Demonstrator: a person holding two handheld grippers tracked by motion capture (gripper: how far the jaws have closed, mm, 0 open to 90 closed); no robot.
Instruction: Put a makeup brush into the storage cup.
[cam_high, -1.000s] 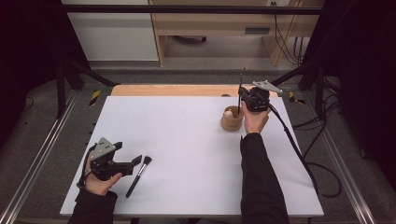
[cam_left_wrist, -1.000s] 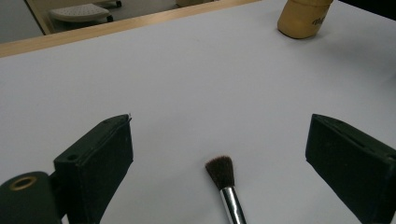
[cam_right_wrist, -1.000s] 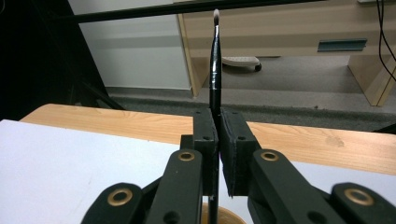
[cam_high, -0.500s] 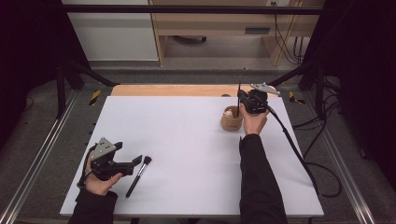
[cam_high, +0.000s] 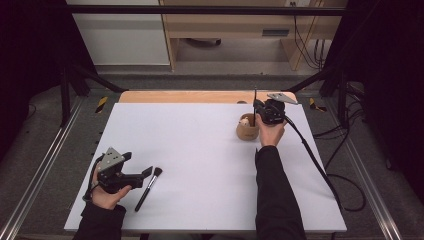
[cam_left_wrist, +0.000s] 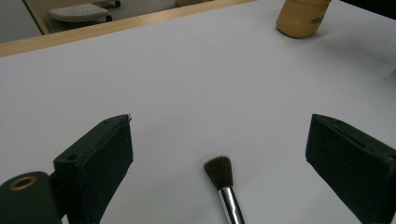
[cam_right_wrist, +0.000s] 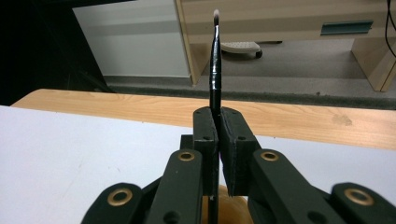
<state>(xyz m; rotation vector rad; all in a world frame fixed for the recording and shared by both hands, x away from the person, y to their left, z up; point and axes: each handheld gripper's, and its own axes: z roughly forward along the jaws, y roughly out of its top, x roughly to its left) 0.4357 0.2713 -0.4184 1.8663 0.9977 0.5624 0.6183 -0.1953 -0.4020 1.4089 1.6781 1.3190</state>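
Thin brush held upright over the holder; little has shifted in the last second.

High view: right gripper (cam_high: 256, 111) stays above wooden cup (cam_high: 247, 129), left gripper (cam_high: 145, 172) beside the fat brush (cam_high: 148, 182).
Left gripper view: jaws spread around its bristles (cam_left_wrist: 219, 171).
Right gripper view: jaws pinch the thin brush (cam_right_wrist: 215, 60), so lowering seems next.

The right gripper (cam_right_wrist: 217, 140) has its two black jaws pressed together on a thin dark brush (cam_right_wrist: 215, 65) — the brush stands upright, its pale tip at the top. Below the jaws a tan holder (cam_right_wrist: 229, 210) peeks out, above the white table (cam_right_wrist: 70, 154) with its wooden edge (cam_right_wrist: 116, 105).
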